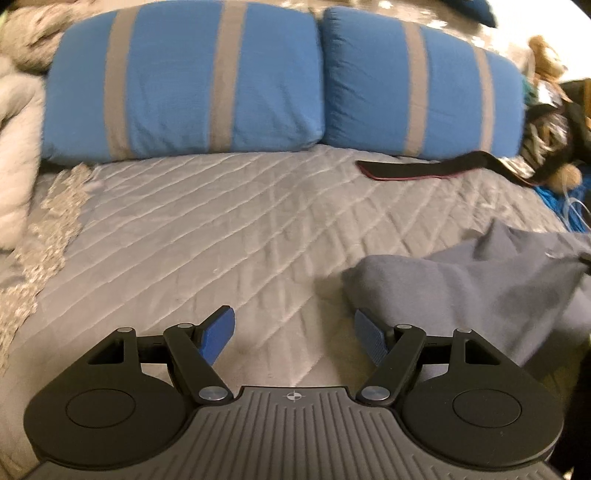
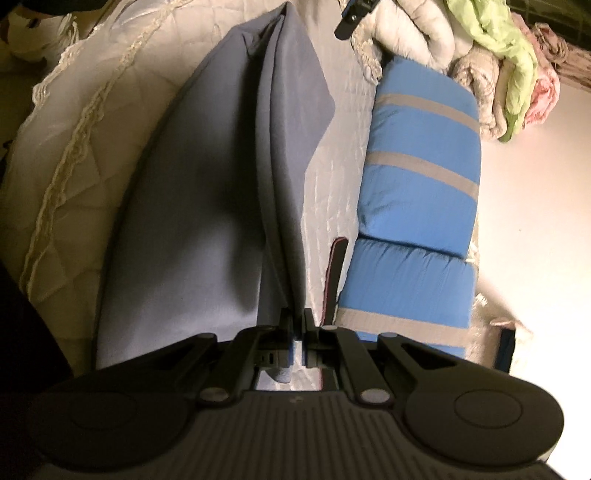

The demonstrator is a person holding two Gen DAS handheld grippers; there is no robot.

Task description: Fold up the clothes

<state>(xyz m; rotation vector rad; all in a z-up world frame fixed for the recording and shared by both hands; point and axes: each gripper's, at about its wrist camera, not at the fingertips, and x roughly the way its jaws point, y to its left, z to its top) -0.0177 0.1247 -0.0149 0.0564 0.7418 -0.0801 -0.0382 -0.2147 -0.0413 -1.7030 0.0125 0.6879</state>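
A grey-blue garment lies bunched on the quilted grey bedspread at the right of the left wrist view. My left gripper stands open just left of it, with nothing between its blue pads; the right pad touches the cloth's edge. In the right wrist view the same garment stretches away from my right gripper, which is shut on a gathered edge of the cloth. The left gripper's tip shows at the top of that view.
Two blue pillows with grey stripes line the far side of the bed. A black strap lies before them. Cream blankets are piled at the left, and dark clutter with a plush toy at the right.
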